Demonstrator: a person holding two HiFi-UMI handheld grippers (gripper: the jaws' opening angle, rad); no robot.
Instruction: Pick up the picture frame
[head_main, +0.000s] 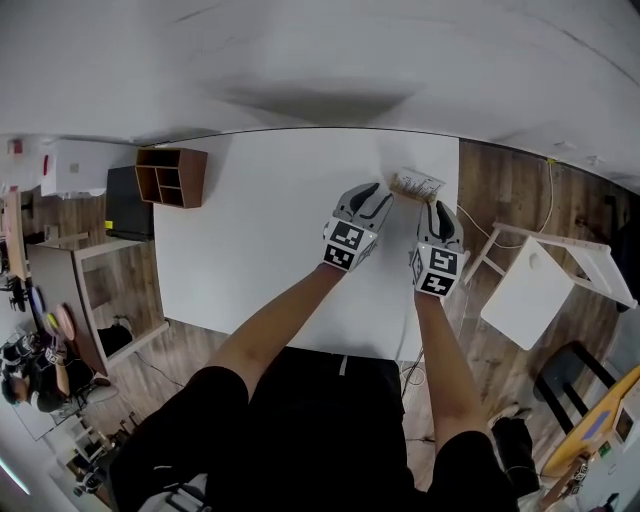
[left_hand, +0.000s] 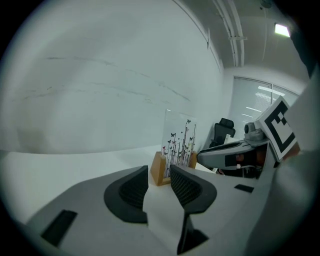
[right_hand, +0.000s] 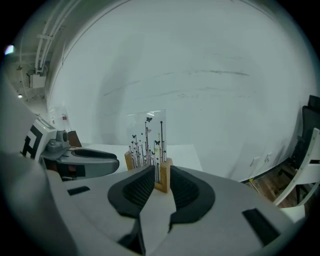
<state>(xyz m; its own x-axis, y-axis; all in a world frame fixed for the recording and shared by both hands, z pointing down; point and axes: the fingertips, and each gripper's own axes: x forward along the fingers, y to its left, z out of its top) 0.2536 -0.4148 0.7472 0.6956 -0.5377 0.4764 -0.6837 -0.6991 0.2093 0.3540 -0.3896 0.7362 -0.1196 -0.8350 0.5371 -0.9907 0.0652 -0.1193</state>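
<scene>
Left gripper (left_hand: 160, 176) and right gripper (right_hand: 161, 184) both have jaws spread, nothing pinched. They're poised at either end of the picture frame (head_main: 415, 185), upright at the table's (head_main: 260, 240) far right corner, so approach step, I'd say. Next prob. needs each gripper set onto a wooden end block, then squeezed & lifted level. Gripper views show the clear panel w/ butterfly print; head view gives only a pale smear.

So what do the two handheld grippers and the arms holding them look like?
Both the left gripper and right gripper have pale grey moulded shells, black ribbed pads, and a cube of black-and-white square markers. No cables show. The forearms are bare, no sleeves.
</scene>
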